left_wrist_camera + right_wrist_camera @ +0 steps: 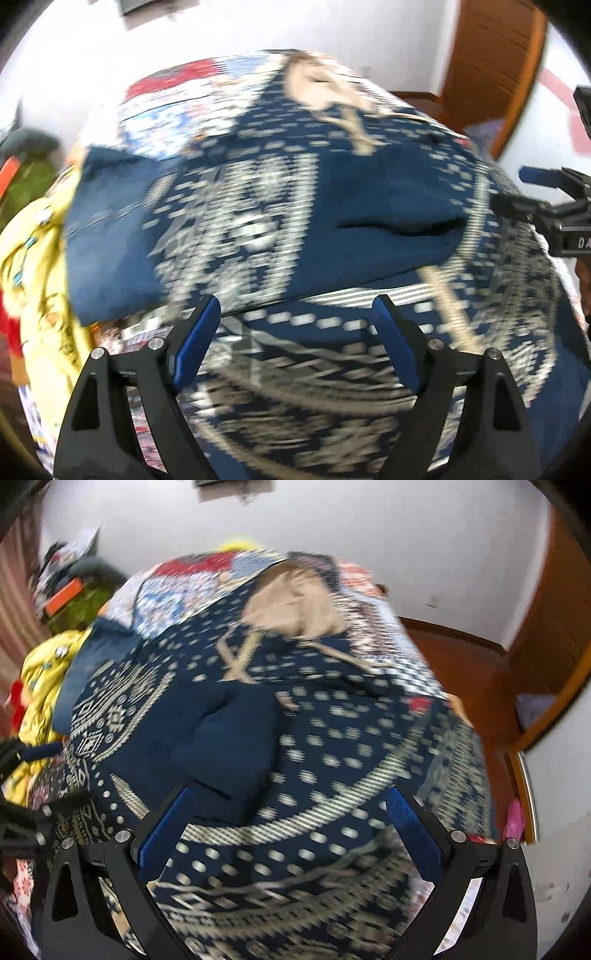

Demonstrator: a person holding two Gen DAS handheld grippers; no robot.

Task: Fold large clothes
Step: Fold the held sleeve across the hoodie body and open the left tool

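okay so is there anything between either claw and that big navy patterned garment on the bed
Nothing visible. The left claw and the right claw are both open, directly over the navy patterned garment, with only cloth seen between their fingers. The yellow clothing lies off to the left edge, clear of both.

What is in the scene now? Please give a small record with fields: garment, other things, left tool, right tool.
garment: navy patterned garment with a tan-lined hood, spread over a bed
bedding: patchwork bedspread, red, white and blue
other clothes: yellow garment at the left edge of the bed
left tool: left tool open, above the fabric, nothing between the fingers
right tool: right tool open, above the fabric, nothing held
image quality: motion blur, fine details unclear
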